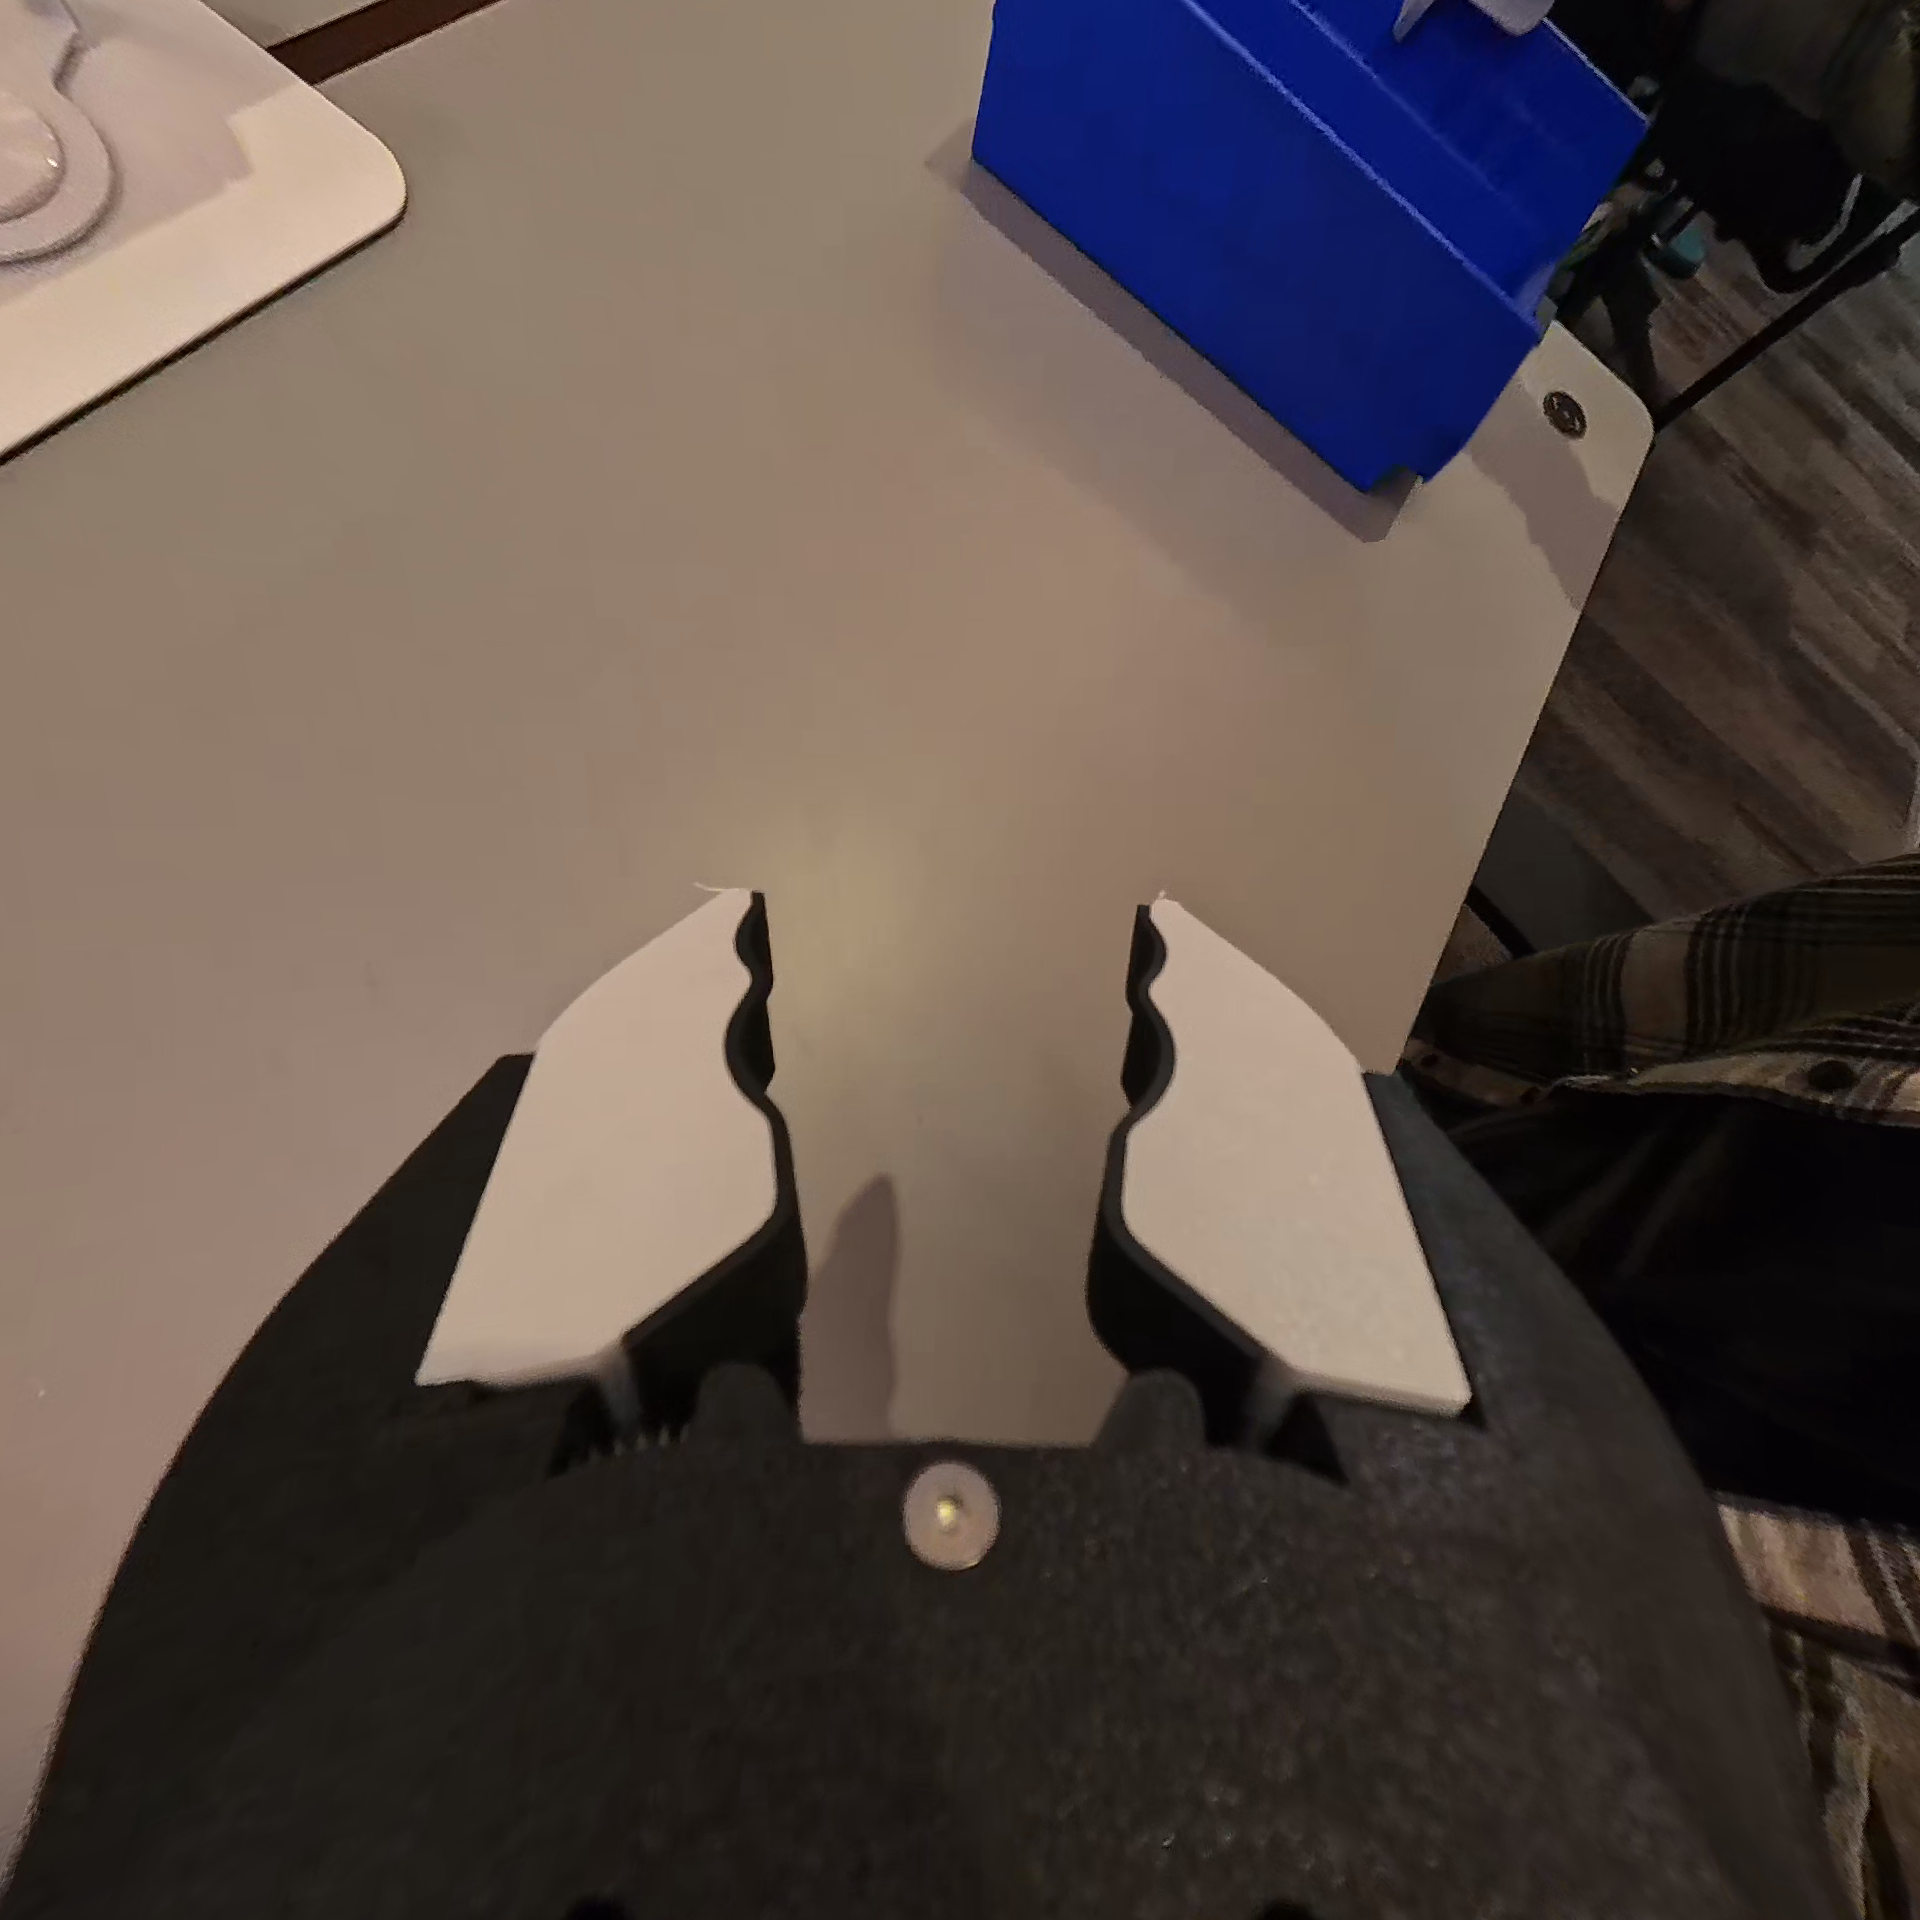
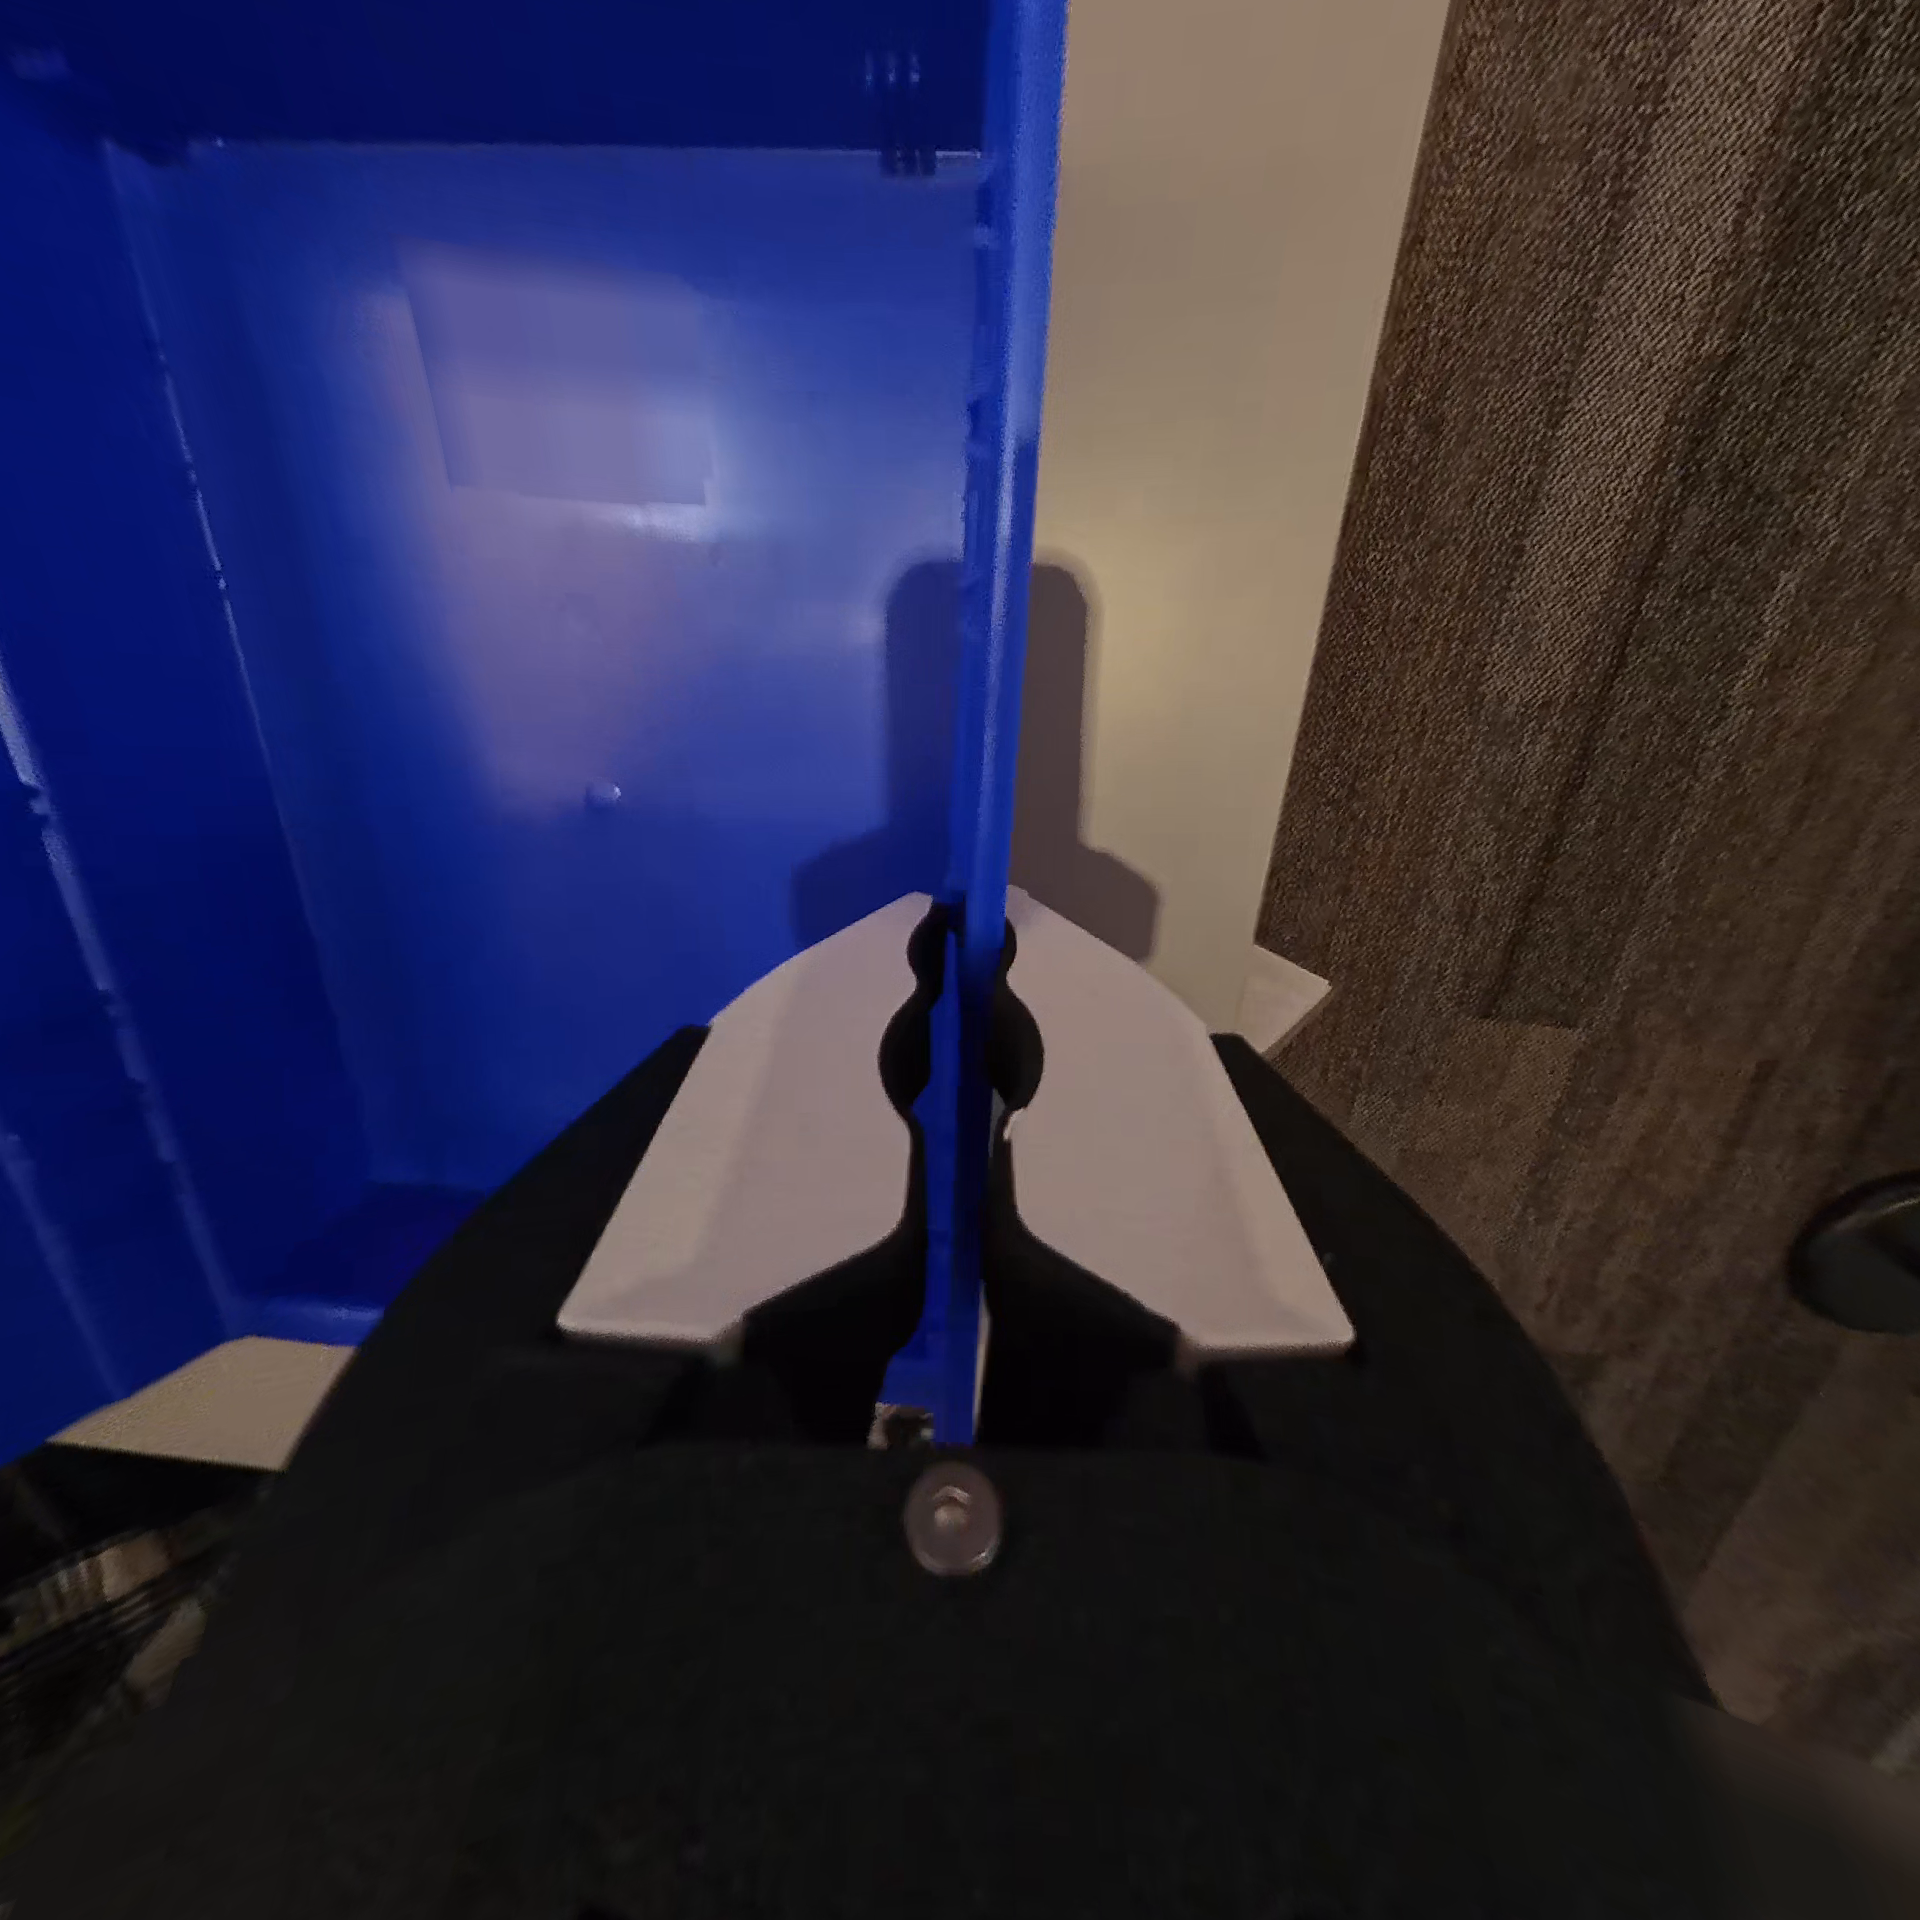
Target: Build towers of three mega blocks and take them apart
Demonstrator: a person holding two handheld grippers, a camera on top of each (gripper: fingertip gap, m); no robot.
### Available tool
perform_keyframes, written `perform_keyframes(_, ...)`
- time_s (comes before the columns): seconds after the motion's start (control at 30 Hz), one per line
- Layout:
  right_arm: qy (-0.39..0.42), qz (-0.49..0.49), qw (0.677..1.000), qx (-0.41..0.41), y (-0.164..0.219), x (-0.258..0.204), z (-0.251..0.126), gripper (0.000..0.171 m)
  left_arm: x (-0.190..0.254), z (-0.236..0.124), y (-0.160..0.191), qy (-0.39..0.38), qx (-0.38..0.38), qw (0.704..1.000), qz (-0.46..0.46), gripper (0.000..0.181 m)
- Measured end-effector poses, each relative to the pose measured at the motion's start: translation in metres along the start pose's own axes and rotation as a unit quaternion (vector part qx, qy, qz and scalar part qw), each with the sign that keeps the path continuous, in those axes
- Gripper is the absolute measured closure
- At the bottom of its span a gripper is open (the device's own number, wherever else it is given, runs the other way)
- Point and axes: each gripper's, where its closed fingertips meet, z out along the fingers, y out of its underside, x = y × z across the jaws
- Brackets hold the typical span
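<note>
No mega blocks show in either view. My left gripper (image 1: 951, 914) is open and empty, low over the bare grey table (image 1: 727, 623). A blue plastic bin (image 1: 1278, 218) stands at the table's far right corner. My right gripper (image 2: 971, 925) is shut on the bin's side wall (image 2: 1003, 520), one finger inside and one outside. The bin's inside (image 2: 540, 623) looks empty in the right wrist view. The right gripper's white tips (image 1: 1475, 16) peek over the bin's top edge in the left wrist view.
A white board (image 1: 156, 208) with a clear object on it lies at the far left. The table's right edge (image 1: 1538, 727) drops to a wood floor (image 1: 1766, 623). A plaid sleeve (image 1: 1704, 997) is at right. Brown carpet (image 2: 1610, 623) lies beyond the table. The grippers' ends are close to 60 centimetres from one another.
</note>
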Motion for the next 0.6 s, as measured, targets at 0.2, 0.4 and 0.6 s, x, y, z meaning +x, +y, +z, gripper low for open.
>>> perform_keyframes(0.2,-0.007,-0.056,0.998,0.001,-0.004,0.011,0.000,0.166,-0.003,0.003,0.000,-0.014,-0.006,1.000,-0.009,0.116)
perform_keyframes(0.4,-0.009,-0.061,0.998,0.004,-0.002,0.015,-0.001,0.165,-0.009,-0.002,-0.001,-0.032,-0.001,0.999,-0.023,0.116)
perform_keyframes(0.6,-0.008,-0.062,0.998,0.006,0.007,0.023,-0.003,0.166,-0.010,-0.011,-0.005,-0.044,0.011,0.999,-0.025,0.115)
